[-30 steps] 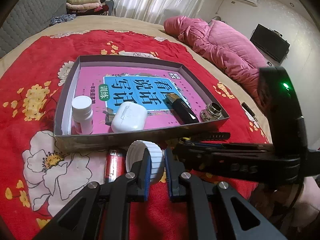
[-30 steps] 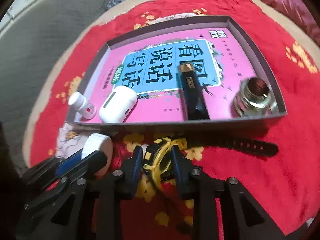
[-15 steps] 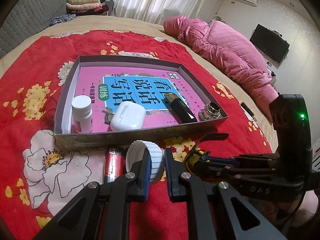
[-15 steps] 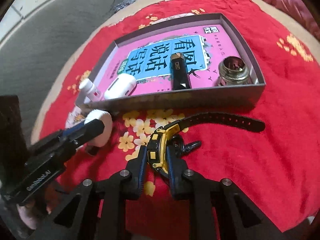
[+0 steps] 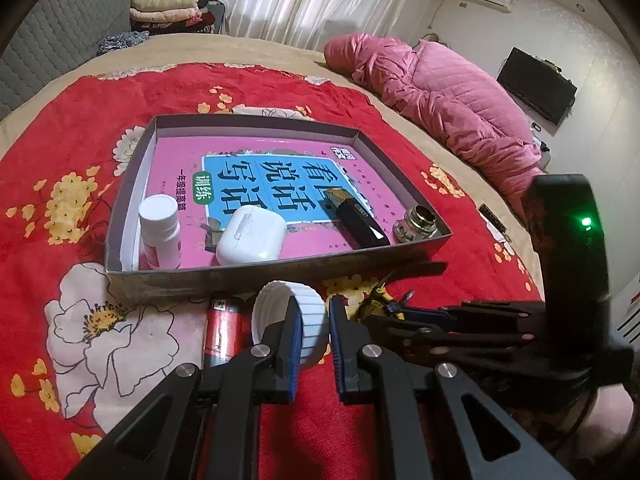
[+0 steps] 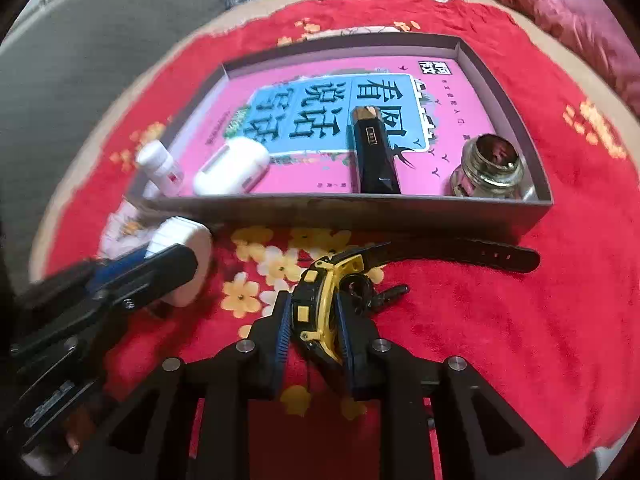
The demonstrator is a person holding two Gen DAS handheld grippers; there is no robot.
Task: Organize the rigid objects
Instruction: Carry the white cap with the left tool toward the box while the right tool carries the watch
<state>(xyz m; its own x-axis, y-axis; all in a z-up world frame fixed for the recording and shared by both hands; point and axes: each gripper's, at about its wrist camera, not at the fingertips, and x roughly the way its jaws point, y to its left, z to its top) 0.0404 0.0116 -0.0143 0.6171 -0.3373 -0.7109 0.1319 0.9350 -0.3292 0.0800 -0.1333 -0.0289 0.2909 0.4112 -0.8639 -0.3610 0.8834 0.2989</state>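
Two grips: our left gripper [image 5: 311,334] jaws clenched on white cap [image 5: 306,320], right gripper [image 6: 314,316] jaws opening slightly, yet gripping yellow watch [image 6: 320,304], both on bed near side of box [image 6: 400,210].

My left hand-held gripper [image 5: 312,344] covers the lower part of the white cap [image 5: 298,320] and part of the red battery [image 5: 226,330] beside it. The box's near wall [image 6: 344,210] hides the feet of the items inside. The watch strap's [image 6: 472,254] short end disappears under my right hand-held gripper [image 6: 316,324]. The white bottle [image 6: 160,166] is blurred.
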